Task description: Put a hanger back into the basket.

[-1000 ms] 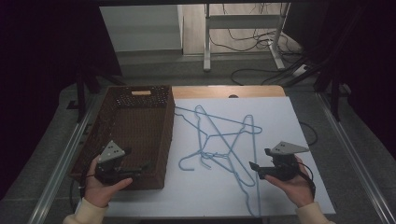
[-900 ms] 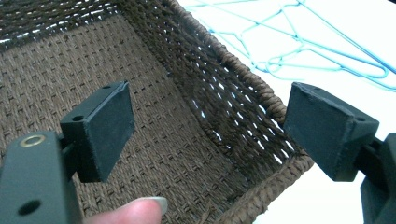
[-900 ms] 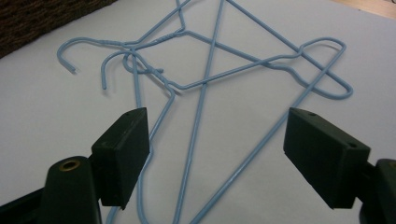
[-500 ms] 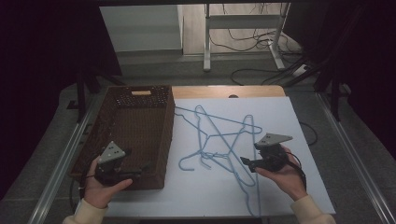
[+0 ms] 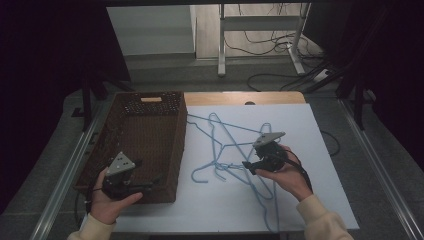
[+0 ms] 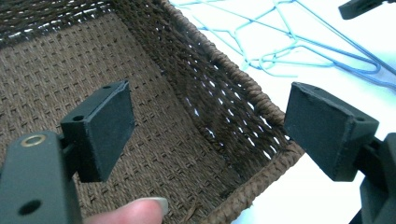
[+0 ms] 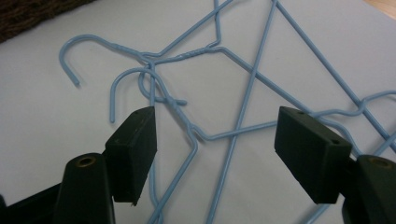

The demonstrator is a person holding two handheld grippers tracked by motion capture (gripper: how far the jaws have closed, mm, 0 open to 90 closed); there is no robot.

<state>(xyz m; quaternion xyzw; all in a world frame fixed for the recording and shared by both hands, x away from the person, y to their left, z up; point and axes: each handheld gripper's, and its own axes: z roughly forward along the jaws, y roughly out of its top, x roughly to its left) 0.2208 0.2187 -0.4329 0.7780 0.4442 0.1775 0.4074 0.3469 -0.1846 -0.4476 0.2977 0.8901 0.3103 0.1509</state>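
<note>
The step in hand was judged to be the approach to a pickup from the tangle of blue wire hangers (image 5: 235,150), which lay on the white tabletop (image 5: 325,200) just beside the brown woven basket (image 5: 145,135). The right gripper (image 5: 246,165) was held over the hooks with its jaws apart and just closing, wire beneath them but nothing pinched. The left gripper (image 5: 156,182) was held open astride the basket's near corner. One wire would next need to be singled out and clamped.

Black tongs (image 5: 246,166), grey triangular plates, cream sleeves (image 5: 320,220).
</note>
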